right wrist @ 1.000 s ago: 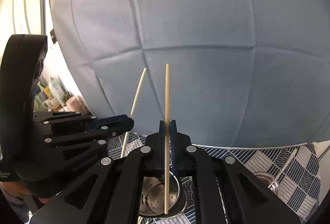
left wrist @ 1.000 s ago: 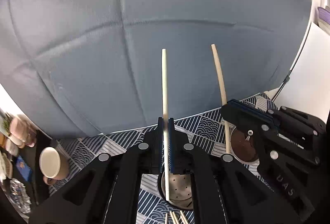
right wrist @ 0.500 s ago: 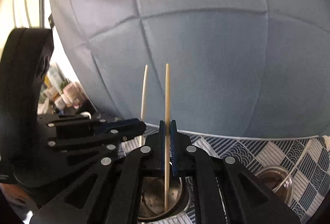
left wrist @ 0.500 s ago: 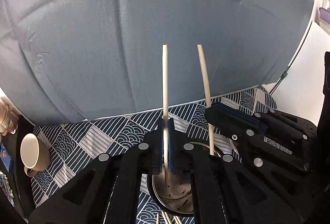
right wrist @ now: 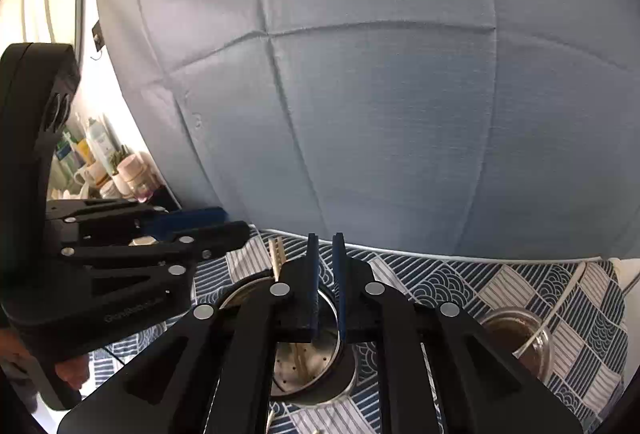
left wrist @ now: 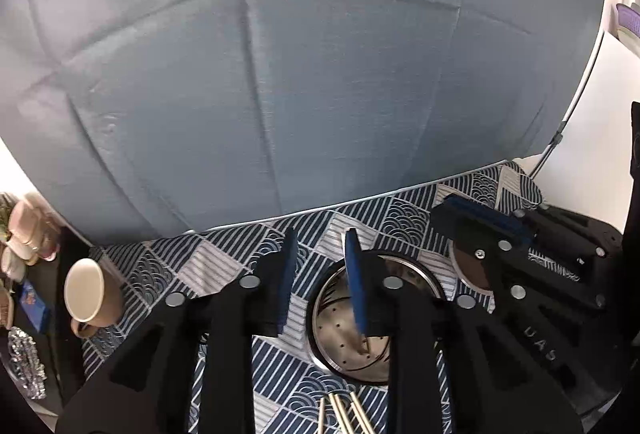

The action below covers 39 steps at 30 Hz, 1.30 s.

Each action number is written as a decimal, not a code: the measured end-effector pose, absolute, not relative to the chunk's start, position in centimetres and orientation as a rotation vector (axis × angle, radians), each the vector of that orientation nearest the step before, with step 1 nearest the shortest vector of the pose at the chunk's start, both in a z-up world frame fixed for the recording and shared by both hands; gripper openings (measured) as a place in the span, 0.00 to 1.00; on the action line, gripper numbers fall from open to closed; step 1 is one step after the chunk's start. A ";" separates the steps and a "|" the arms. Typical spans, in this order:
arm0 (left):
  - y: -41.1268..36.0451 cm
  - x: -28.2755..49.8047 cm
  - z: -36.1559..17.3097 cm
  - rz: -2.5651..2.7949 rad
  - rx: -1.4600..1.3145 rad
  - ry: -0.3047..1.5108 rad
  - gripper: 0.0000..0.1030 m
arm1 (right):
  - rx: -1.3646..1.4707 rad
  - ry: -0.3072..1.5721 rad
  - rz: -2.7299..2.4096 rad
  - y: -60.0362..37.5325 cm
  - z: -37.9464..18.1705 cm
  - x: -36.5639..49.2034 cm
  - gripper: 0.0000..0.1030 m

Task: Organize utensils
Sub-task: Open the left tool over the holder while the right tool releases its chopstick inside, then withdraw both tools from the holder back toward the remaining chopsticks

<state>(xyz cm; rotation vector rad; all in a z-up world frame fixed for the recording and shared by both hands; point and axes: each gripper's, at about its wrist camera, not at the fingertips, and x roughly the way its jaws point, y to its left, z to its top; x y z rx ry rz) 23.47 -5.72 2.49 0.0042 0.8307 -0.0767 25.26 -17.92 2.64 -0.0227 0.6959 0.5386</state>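
A steel utensil holder (left wrist: 344, 330) with a perforated bottom stands on the patterned cloth, right under both grippers; it also shows in the right wrist view (right wrist: 308, 366). My left gripper (left wrist: 320, 270) is open and empty above its rim. My right gripper (right wrist: 324, 274) is open a little and empty over the same holder. Pale chopsticks (right wrist: 276, 254) lean in the holder, tips above its rim. A chopstick end (left wrist: 366, 344) rests on the holder's bottom. Several more chopsticks (left wrist: 340, 414) lie on the cloth at the near edge.
A beige mug (left wrist: 90, 294) sits left on the blue patterned tablecloth (left wrist: 224, 266). A glass jar with brown contents (right wrist: 516, 338) stands right of the holder. A grey fabric backdrop (left wrist: 320, 74) rises behind the table. Bottles and cups (right wrist: 100, 162) crowd a shelf at the left.
Both grippers opened and let go of their chopsticks, which dropped into the steel holder. Both grippers have come down closer to the holder.
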 end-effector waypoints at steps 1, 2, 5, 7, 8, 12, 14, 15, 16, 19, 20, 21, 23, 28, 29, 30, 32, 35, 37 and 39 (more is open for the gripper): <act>-5.5 23.1 2.5 -0.072 0.003 0.829 0.28 | -0.022 0.692 0.534 -18.0 2.8 25.0 0.22; -5.2 23.0 2.6 -0.066 0.001 0.831 0.33 | -0.024 0.691 0.527 -18.1 2.9 24.8 0.29; -4.7 22.0 2.7 -0.055 0.006 0.833 0.39 | -0.025 0.707 0.495 -18.5 3.0 24.0 0.36; -4.3 21.2 2.6 -0.040 0.021 0.837 0.44 | -0.017 0.724 0.491 -18.6 2.9 23.7 0.42; -4.0 20.9 2.5 -0.039 0.019 0.840 0.48 | -0.015 0.729 0.491 -18.7 2.8 23.5 0.46; -3.3 20.1 2.2 -0.017 0.029 0.856 0.61 | -0.037 0.741 0.497 -18.5 2.6 22.4 0.57; -3.0 19.8 2.1 -0.005 0.025 0.858 0.69 | -0.046 0.738 0.496 -18.3 2.7 22.0 0.63; -2.9 19.6 2.1 0.000 0.024 0.856 0.74 | -0.048 0.736 0.496 -18.2 2.7 21.7 0.68; -2.8 19.5 2.1 0.012 0.030 0.855 0.77 | -0.049 0.735 0.493 -18.1 2.8 21.5 0.72; -2.7 19.3 2.1 0.044 0.043 0.855 0.93 | -0.053 0.729 0.489 -18.2 3.0 20.9 0.80; -2.5 19.2 2.1 0.045 0.044 0.854 0.93 | -0.057 0.731 0.485 -18.1 3.0 20.8 0.82; -2.4 19.1 2.0 0.045 0.045 0.861 0.94 | -0.060 0.732 0.483 -18.2 3.0 20.7 0.82; -2.4 19.1 1.7 0.042 0.048 0.877 0.94 | -0.057 0.736 0.489 -18.4 3.0 20.4 0.83; -1.7 18.9 0.0 0.065 0.028 0.937 0.94 | -0.024 0.775 0.497 -19.1 2.1 20.0 0.84; -1.6 18.9 -0.3 0.064 0.024 0.949 0.94 | -0.019 0.787 0.490 -19.3 1.7 19.9 0.84; -1.5 18.7 -0.7 0.064 0.022 0.965 0.94 | -0.018 0.794 0.483 -19.4 1.4 19.9 0.84; -1.2 18.4 -1.5 0.072 0.028 0.984 0.94 | -0.010 0.813 0.468 -20.0 0.7 19.7 0.84; -1.0 17.9 -3.1 0.079 0.035 1.016 0.94 | 0.012 0.846 0.456 -20.9 -0.6 19.2 0.84; -0.7 17.6 -4.1 0.085 0.029 1.032 0.94 | 0.016 0.867 0.443 -21.4 -1.5 18.8 0.84; -0.6 17.3 -5.5 0.088 0.022 1.062 0.94 | 0.012 0.897 0.432 -21.8 -2.8 18.2 0.84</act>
